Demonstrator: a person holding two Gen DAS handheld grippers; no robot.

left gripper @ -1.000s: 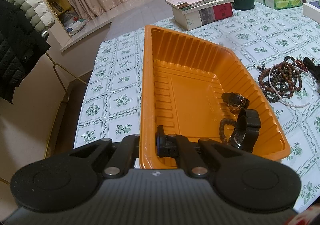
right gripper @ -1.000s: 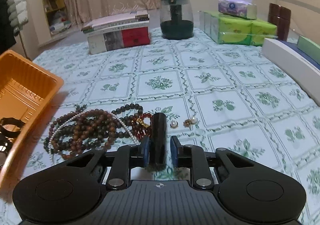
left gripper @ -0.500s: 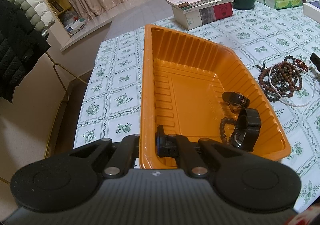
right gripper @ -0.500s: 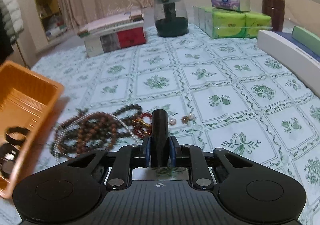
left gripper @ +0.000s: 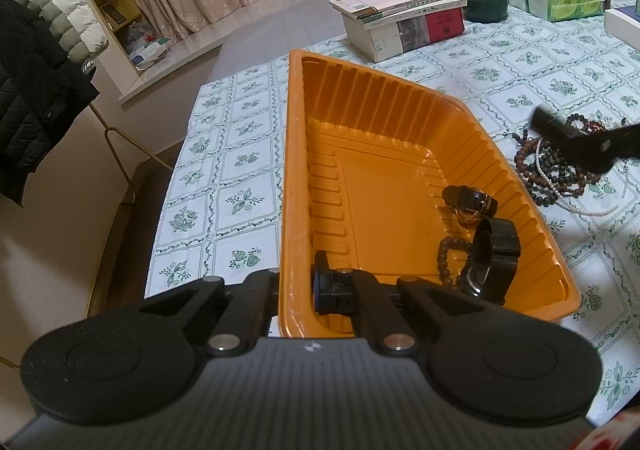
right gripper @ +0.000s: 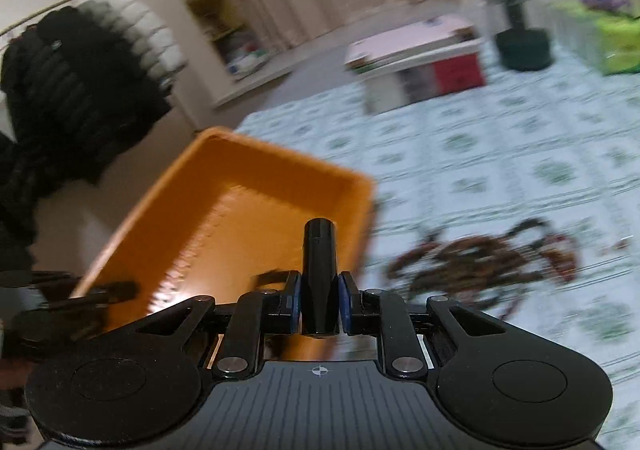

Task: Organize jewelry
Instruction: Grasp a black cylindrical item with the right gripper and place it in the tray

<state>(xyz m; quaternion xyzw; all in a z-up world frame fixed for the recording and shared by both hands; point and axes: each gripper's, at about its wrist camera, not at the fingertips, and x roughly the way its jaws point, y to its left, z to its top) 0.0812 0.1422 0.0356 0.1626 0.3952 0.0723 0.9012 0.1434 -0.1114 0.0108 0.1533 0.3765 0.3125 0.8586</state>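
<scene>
Black tube (right gripper: 319, 274) between right jaws

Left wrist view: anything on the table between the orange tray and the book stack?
Nothing. In the left wrist view, only bare floral tablecloth separates the orange tray from the book stack.

1. In your left wrist view the tray (left gripper: 294, 178) runs from bottom centre up toward the middle of the frame, resting on the table (left gripper: 240, 162).
2. Your left gripper (left gripper: 298, 286) sits on the tray's near wall at bottom centre.
3. Two watches (left gripper: 494, 250) and a short bead string (left gripper: 446, 256) lie in the tray's lower right corner.
4. The bead pile (left gripper: 560, 178) lies on the table right of the tray.
5. Your right gripper (left gripper: 576, 140) hangs over that pile, mid right, holding a tube (left gripper: 548, 122).
6. A stack of books (left gripper: 404, 20) sits behind the tray, upper centre.
</scene>
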